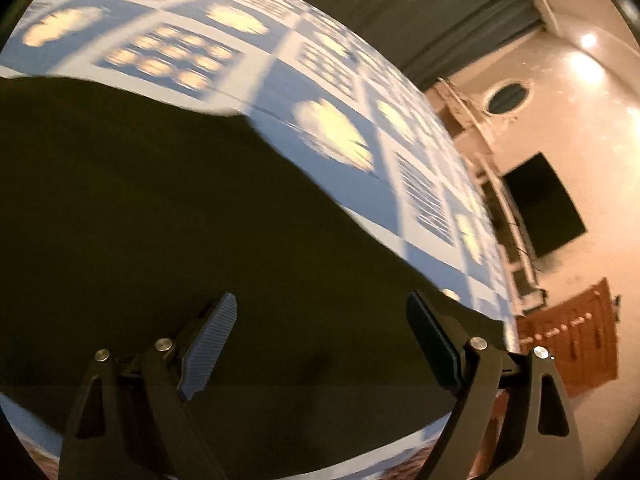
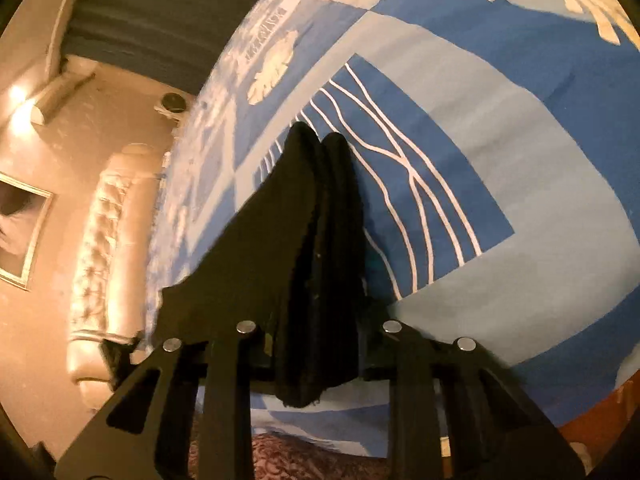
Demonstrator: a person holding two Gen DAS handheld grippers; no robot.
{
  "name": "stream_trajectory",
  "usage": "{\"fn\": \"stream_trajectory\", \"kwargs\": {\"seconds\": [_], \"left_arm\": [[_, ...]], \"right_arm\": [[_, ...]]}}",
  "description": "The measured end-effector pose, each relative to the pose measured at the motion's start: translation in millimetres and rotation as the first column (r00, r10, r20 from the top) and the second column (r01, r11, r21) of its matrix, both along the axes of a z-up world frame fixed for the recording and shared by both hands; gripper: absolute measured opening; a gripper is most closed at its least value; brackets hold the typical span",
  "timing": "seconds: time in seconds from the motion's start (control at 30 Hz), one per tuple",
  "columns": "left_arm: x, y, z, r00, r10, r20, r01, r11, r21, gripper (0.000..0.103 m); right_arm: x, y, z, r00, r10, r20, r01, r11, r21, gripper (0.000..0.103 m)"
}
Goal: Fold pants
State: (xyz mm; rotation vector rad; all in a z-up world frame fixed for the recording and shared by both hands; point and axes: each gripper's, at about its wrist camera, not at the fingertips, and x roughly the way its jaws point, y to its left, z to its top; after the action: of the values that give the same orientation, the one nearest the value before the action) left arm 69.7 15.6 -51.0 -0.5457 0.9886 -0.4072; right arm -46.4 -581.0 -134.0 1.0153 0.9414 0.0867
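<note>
Dark pants [image 1: 160,220] lie spread flat on a blue patterned bedspread [image 1: 280,60] and fill the left and middle of the left wrist view. My left gripper [image 1: 322,312] is open just above the pants, its ribbed fingers [image 1: 208,354] wide apart and empty. In the right wrist view my right gripper [image 2: 320,144] is shut on a bunch of the dark pants fabric [image 2: 280,240], which drapes over the fingers and hangs down at the near edge, held above the bedspread [image 2: 500,160].
The bed's edge runs along the right in the left wrist view, with a tiled floor [image 1: 580,140], a dark mat [image 1: 544,204] and a brown wooden piece [image 1: 572,340] beyond. In the right wrist view a padded headboard [image 2: 104,248] and a curtain [image 2: 160,12] lie to the left.
</note>
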Motion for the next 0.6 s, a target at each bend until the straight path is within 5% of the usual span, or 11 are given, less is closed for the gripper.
{"fn": "stream_trajectory", "kwargs": {"seconds": [0.13,0.27,0.4,0.6], "left_arm": [[-8,55,2,0.997,0.070,-0.029,-0.068,0.995,0.074,0.085],[-22,106,-1,0.988,0.150,-0.032,-0.149,0.988,0.032,0.085],[-25,122,0,0.985,0.166,-0.045,-0.167,0.985,-0.032,0.085],[-23,111,4,0.987,0.149,-0.056,-0.149,0.989,0.012,0.085]], "right_arm": [[-4,2,20,0.998,-0.051,0.037,0.051,0.999,-0.009,0.023],[-3,15,54,0.994,-0.062,0.086,0.065,0.998,-0.025,0.023],[13,49,102,0.988,-0.037,0.152,0.048,0.996,-0.071,0.023],[47,130,165,0.968,0.064,0.245,-0.025,0.987,-0.158,0.023]]}}
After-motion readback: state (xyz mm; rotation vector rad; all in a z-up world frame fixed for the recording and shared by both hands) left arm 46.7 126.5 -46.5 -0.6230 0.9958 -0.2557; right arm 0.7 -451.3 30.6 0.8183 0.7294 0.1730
